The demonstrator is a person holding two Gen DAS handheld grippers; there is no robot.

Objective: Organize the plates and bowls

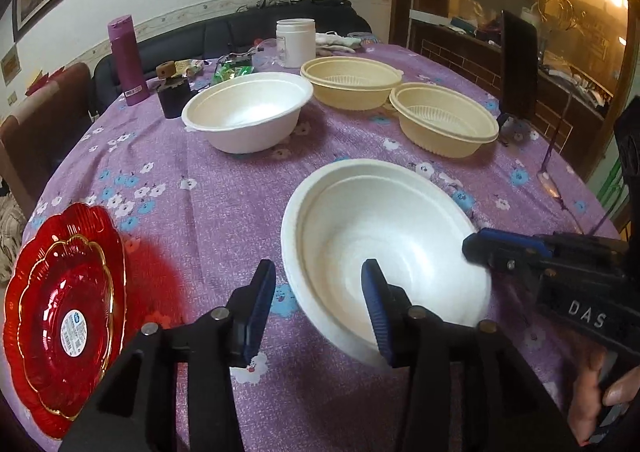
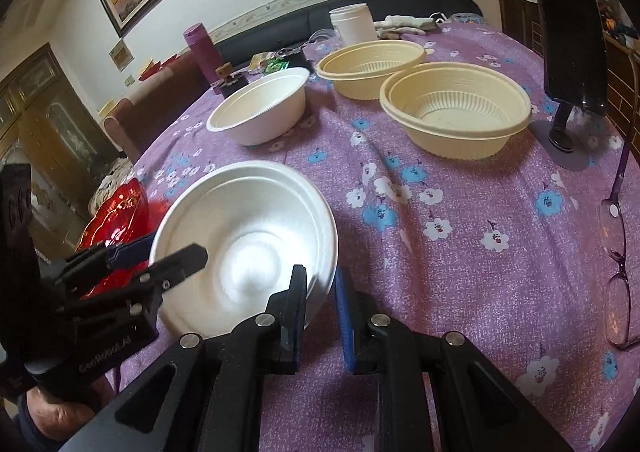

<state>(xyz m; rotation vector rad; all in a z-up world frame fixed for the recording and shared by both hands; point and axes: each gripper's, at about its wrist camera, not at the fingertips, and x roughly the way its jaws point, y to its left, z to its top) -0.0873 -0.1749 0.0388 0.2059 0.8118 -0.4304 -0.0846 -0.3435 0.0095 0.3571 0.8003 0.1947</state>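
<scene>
Left wrist view: left gripper (image 1: 318, 306) straddling the near white bowl's (image 1: 384, 252) rim, pads not pressing.
Right gripper (image 2: 322, 304): pinching the same rim.
Next: nesting it in the far white bowl (image 1: 248, 112).

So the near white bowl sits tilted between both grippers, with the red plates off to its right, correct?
Not quite. In the left wrist view the red plates lie to the left of the tilted near white bowl, at the table's edge. The rest holds: the bowl sits between the left gripper and the right gripper.
</scene>
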